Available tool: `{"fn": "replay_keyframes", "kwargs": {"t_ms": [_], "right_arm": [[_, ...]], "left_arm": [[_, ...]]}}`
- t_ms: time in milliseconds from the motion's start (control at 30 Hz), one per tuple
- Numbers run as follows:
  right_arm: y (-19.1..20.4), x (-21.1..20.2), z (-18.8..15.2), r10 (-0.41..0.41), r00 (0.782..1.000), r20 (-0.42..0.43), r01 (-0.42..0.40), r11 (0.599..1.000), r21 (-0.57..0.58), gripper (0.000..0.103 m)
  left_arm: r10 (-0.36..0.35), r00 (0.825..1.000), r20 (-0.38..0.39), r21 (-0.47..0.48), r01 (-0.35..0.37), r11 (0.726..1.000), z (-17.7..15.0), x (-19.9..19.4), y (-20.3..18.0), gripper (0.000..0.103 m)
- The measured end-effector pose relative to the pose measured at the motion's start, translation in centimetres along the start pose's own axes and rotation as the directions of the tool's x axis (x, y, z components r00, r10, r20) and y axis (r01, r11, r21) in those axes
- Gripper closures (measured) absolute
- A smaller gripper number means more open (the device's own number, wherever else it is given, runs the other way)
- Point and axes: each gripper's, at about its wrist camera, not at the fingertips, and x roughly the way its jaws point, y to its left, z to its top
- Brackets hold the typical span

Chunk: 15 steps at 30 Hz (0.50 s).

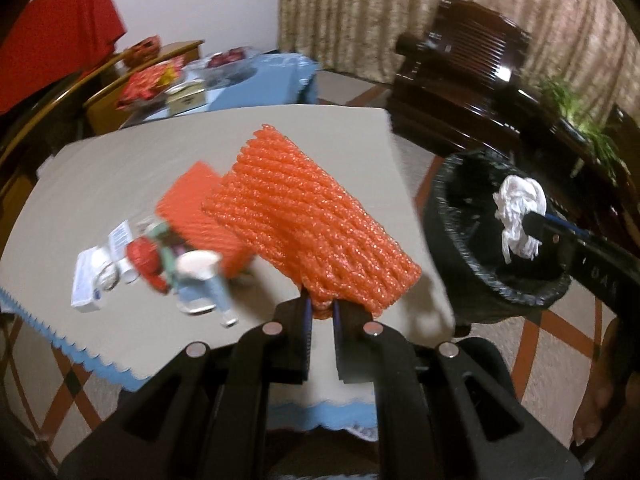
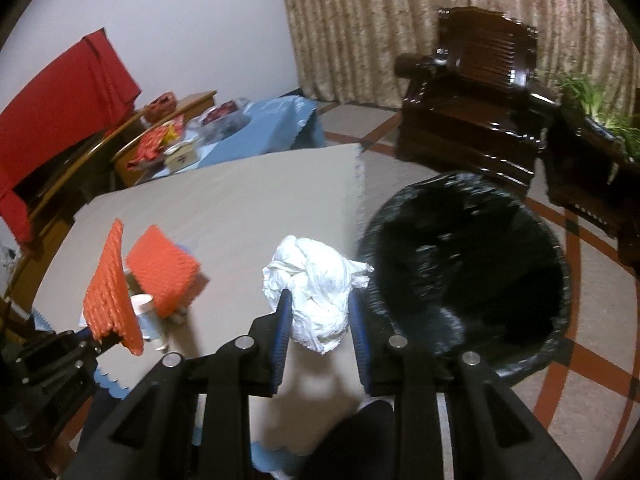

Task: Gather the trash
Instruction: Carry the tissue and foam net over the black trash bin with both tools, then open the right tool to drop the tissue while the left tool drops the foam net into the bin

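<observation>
My left gripper (image 1: 321, 308) is shut on the edge of an orange foam fruit net (image 1: 316, 216) and holds it above the grey table (image 1: 120, 168); the net also shows in the right wrist view (image 2: 110, 280). My right gripper (image 2: 320, 308) is shut on a crumpled white tissue (image 2: 316, 284), seen from the left wrist view (image 1: 520, 208) in front of the black-lined trash bin (image 1: 472, 248). The bin (image 2: 472, 272) stands on the floor right of the table. A second orange foam net (image 2: 164, 268) lies on the table.
A paper cup (image 1: 200, 272), a red wrapper (image 1: 146, 260) and a white packet (image 1: 92, 280) lie at the table's left. A dark wooden armchair (image 2: 472, 112) stands behind the bin. A blue-covered side table (image 2: 256, 128) with clutter is at the back.
</observation>
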Motion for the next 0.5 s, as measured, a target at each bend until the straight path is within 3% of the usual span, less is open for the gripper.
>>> {"fn": "replay_keyframes", "kwargs": {"t_ms": [233,500], "right_arm": [[-6.5,1.1,0.9,-0.089,0.996,0.005,0.089,0.995,0.047,0.075],[-14.5,5.3,1.0,-0.173,0.983,-0.066,0.178,0.982,0.063,0.075]], "left_arm": [[-0.057,0.998,-0.014,0.071,0.058,0.996,1.7,2.1,-5.8,0.095],[-0.117,0.992,-0.036,0.115,0.12,0.986,3.9,6.2,-13.1,0.095]]}}
